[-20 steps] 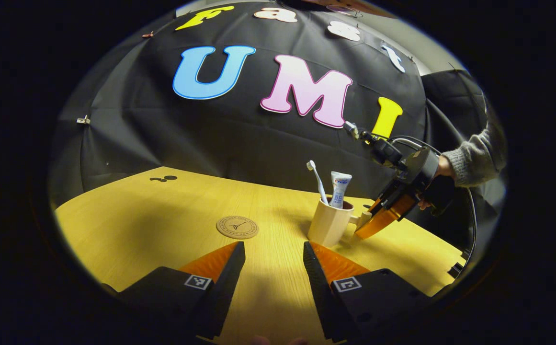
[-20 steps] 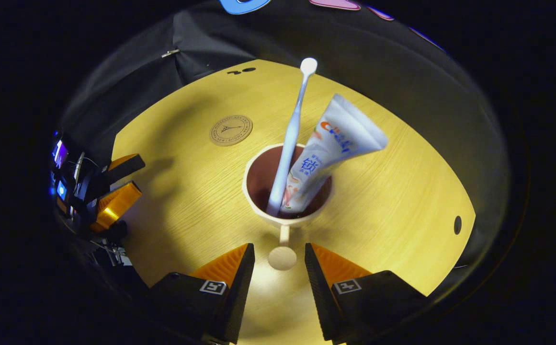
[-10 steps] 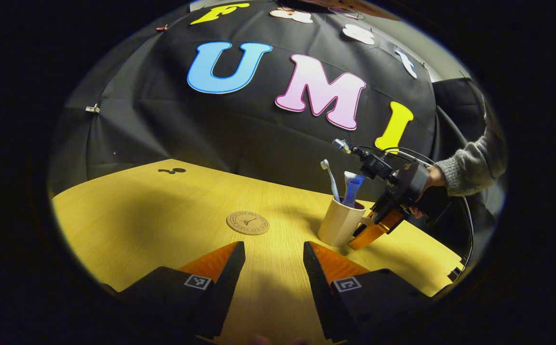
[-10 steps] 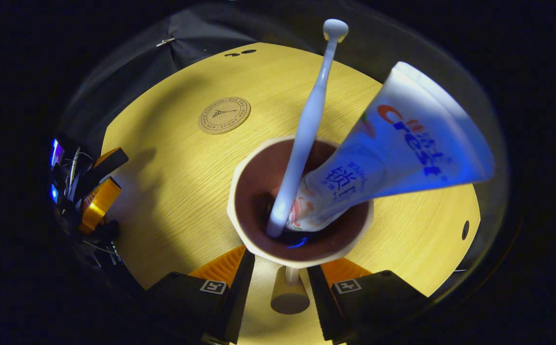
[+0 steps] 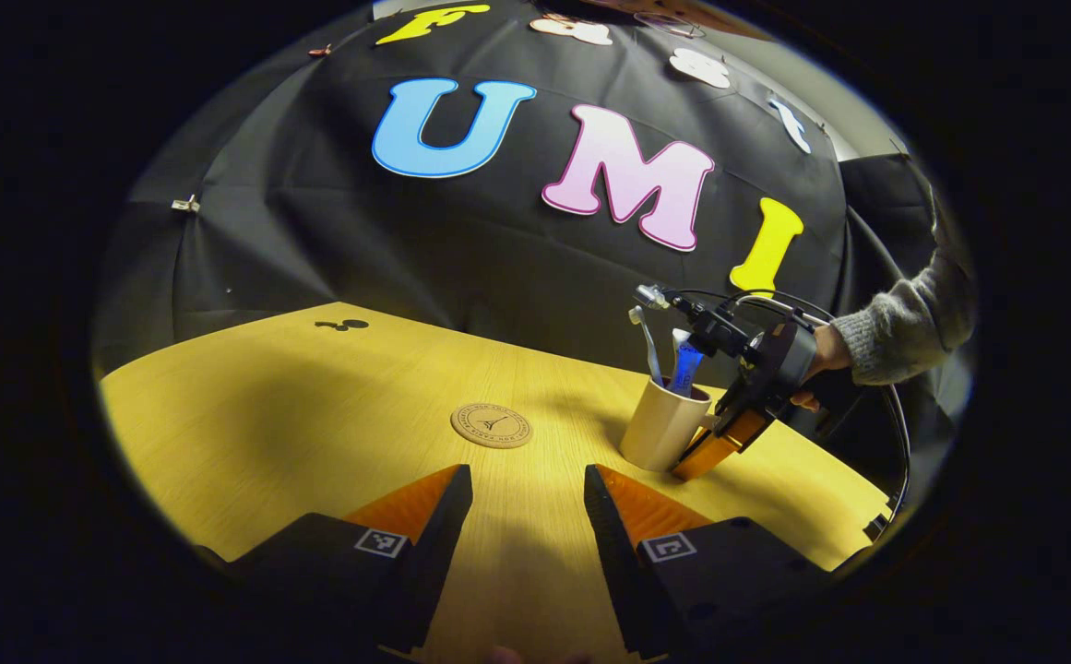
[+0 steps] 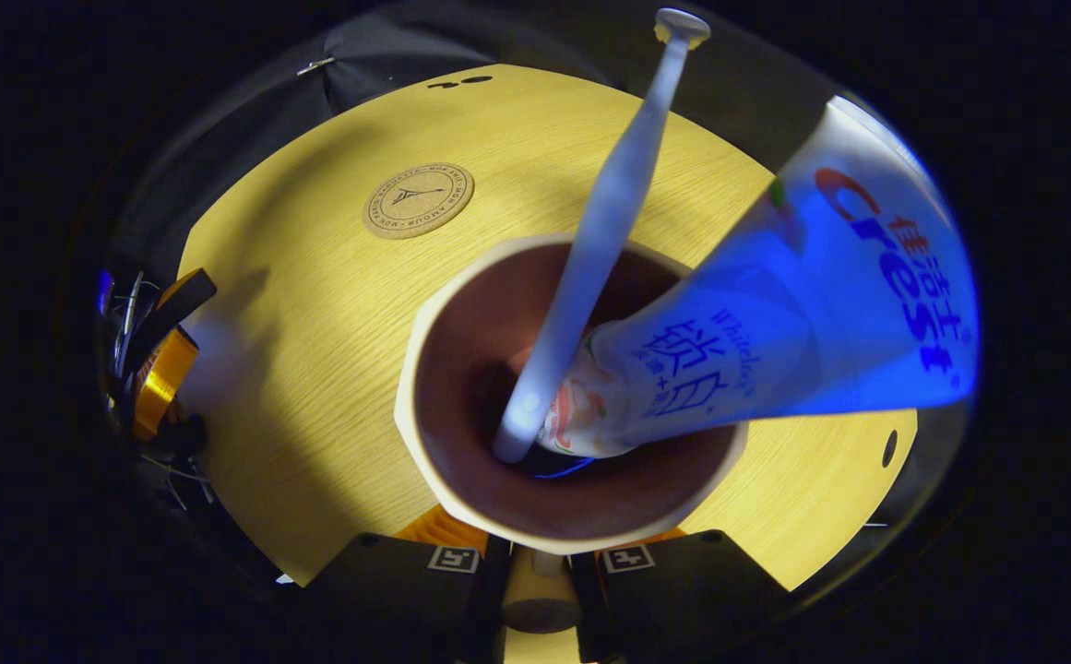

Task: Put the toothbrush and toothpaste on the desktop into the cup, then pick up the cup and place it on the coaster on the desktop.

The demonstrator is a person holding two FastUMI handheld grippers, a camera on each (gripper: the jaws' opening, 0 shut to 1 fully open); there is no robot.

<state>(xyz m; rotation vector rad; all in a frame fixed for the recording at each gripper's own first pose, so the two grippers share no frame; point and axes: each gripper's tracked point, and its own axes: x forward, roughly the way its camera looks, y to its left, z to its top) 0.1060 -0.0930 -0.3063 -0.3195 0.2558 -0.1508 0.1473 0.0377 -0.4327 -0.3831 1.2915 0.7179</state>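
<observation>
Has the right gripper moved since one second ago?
Yes. The right gripper has closed in on the cup, its fingers now around the handle.

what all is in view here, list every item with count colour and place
cup: 1, cream with brown inside, on the desktop, right of the coaster in the left gripper view
toothbrush: 1, white, standing in the cup
toothpaste: 1, white tube, leaning in the cup
coaster: 1, tan, round, flat on the desktop, bare
desktop: 1, yellow wood
left tongs: open, held over the desktop
right tongs: closed in on the cup's handle
sleeve: 1, grey, behind the right tongs
</observation>
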